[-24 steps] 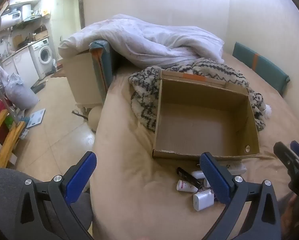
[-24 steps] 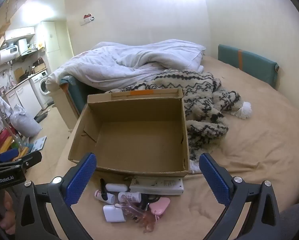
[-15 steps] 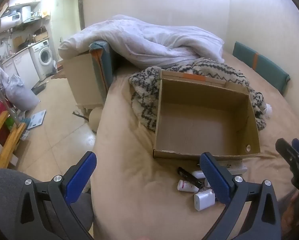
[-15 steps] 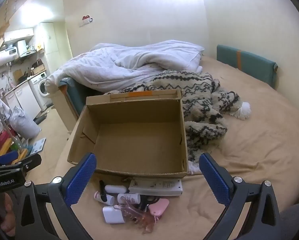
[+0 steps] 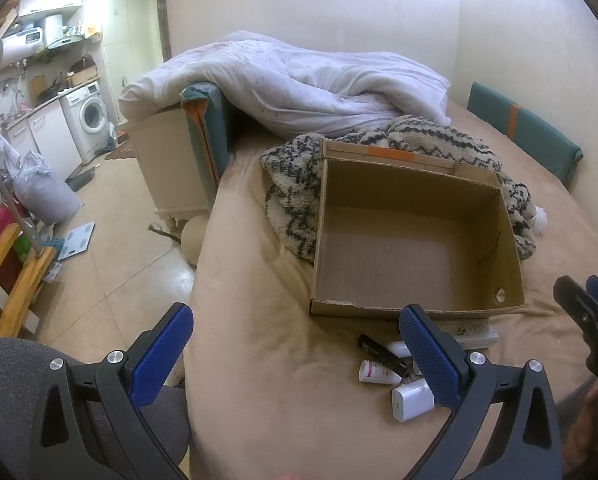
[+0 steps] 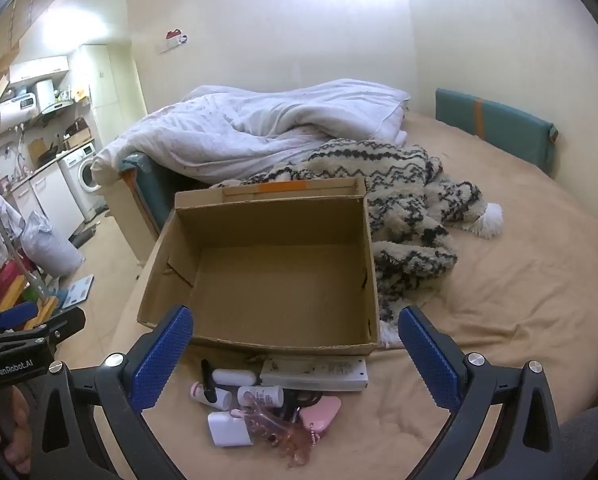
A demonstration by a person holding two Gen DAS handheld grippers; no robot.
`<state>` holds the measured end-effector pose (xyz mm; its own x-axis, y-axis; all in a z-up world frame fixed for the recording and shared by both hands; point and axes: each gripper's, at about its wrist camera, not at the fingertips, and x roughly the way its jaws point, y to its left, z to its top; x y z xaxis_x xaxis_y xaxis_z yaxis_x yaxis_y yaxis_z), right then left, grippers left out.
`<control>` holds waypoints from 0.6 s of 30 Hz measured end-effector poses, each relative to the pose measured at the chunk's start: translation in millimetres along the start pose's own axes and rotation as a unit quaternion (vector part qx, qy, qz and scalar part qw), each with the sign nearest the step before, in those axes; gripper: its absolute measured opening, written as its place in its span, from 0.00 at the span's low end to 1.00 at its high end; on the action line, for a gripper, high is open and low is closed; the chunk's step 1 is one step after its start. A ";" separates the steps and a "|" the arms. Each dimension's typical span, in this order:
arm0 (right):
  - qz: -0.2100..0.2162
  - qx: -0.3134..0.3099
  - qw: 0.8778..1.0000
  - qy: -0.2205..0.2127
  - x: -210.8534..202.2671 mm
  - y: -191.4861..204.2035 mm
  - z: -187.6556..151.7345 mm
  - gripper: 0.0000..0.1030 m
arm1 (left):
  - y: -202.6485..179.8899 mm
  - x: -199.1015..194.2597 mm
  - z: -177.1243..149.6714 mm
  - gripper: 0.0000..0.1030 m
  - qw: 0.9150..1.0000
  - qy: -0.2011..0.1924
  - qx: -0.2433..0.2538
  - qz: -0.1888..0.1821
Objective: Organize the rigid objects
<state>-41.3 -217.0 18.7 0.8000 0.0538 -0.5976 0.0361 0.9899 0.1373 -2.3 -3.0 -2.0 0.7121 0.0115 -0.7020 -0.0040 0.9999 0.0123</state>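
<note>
**Both claws spread above the clutter**

While both hang over the bed (image 6: 519, 280), the right claw (image 6: 295, 344) and left claw (image 5: 295, 344) gape wide, gripping nothing. Just below lie small items: a white charger (image 6: 228, 429), a pink case (image 6: 321, 416), tubes. Beyond them sits the empty cardboard box (image 6: 275, 280).

An open, empty cardboard box (image 6: 275, 272) sits upright on a tan bed, an orange tape strip on its far flap. Just in front of its near wall lies a cluster of small items: a long white power strip (image 6: 314, 374) flat against the box, a white capsule-shaped case (image 6: 234, 377), two small white-and-pink tubes (image 6: 260, 396) on their sides, a slim black stick (image 6: 208, 380) lying across one, a white charger block (image 6: 228, 429), a pink heart-shaped case (image 6: 320, 416) and a clear pink clip (image 6: 277, 432).
</note>
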 end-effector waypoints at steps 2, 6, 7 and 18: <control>0.000 -0.001 1.000 -0.001 -0.2 0.7 -0.1 1.00 | -0.4 0.8 -0.9 1.00 1.000 0.000 0.000 0.001; 0.000 0.000 1.000 0.000 -0.4 1.9 -0.3 1.00 | -0.3 1.1 -1.2 1.00 1.000 0.000 0.000 0.001; -0.001 0.000 1.000 0.000 -0.2 2.0 -0.3 1.00 | -0.4 1.3 -1.4 1.00 1.000 0.000 -0.001 0.001; -0.001 0.000 1.000 0.000 0.6 1.8 -0.4 1.00 | -0.4 1.1 -2.3 1.00 1.000 0.001 -0.001 0.000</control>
<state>-41.0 -215.1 18.3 0.7997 0.0528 -0.5981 0.0363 0.9901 0.1359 -3.1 -3.4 -4.4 0.7103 0.0109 -0.7038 -0.0051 0.9999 0.0103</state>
